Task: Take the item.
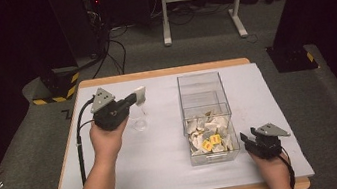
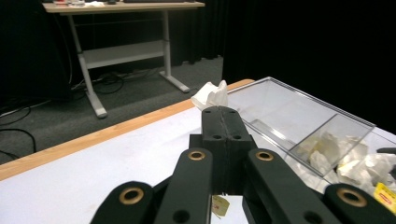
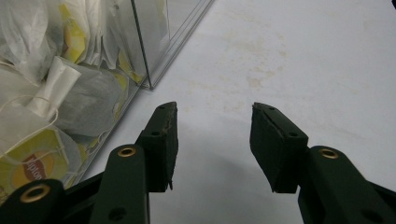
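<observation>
High view overhead facing forward; tool views low, close (all sharing the clear box (image 1: 208, 119)).

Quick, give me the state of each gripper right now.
Left gripper: shut on a tea bag, held above the table.
Right gripper: open, nothing between its jaws, beside the clear box.

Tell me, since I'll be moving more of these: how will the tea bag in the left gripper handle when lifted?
The tea bag looks like thin crumpled paper, so probably light and floppy. Its string and tag dangle below the shut left gripper, so they may swing or snag. Likely easy to tear if squeezed hard.
</observation>
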Demonstrator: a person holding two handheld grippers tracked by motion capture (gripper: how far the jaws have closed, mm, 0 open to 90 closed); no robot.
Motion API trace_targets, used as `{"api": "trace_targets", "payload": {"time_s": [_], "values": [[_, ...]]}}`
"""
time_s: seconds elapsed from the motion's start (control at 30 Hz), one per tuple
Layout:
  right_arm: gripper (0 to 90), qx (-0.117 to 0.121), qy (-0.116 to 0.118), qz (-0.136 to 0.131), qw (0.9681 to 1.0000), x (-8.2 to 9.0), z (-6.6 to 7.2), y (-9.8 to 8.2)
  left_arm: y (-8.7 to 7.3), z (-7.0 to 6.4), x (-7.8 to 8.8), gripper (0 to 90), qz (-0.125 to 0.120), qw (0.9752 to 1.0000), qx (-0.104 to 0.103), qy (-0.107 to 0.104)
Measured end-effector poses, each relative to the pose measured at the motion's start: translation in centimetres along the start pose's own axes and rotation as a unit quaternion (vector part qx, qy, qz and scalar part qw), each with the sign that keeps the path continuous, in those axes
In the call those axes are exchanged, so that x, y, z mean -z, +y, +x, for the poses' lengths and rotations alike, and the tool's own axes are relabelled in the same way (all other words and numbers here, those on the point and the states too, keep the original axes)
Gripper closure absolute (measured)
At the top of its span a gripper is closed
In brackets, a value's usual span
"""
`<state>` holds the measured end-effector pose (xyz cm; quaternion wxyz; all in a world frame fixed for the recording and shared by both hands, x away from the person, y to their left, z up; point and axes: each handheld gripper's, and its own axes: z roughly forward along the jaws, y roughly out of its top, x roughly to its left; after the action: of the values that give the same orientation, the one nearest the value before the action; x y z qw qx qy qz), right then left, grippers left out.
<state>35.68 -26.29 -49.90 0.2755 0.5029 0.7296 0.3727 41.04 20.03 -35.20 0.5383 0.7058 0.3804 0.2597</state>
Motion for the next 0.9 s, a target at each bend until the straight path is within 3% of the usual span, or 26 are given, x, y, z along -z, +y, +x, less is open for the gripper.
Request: {"api": "trace_targets", "payload": {"time_s": [0.4, 0.9], "values": [[52.0, 0.0, 0.0, 0.001, 1.0, 0.0, 0.0, 0.0, -0.3, 1.9, 0.2, 90.0, 0.001, 0.9997, 0.005, 0.023], [52.0, -0.003, -0.001, 0.0, 1.0, 0.0, 0.0, 0.0, -0.7, 2.6, -0.3, 90.0, 0.009, 0.9994, 0.006, 0.034]]}}
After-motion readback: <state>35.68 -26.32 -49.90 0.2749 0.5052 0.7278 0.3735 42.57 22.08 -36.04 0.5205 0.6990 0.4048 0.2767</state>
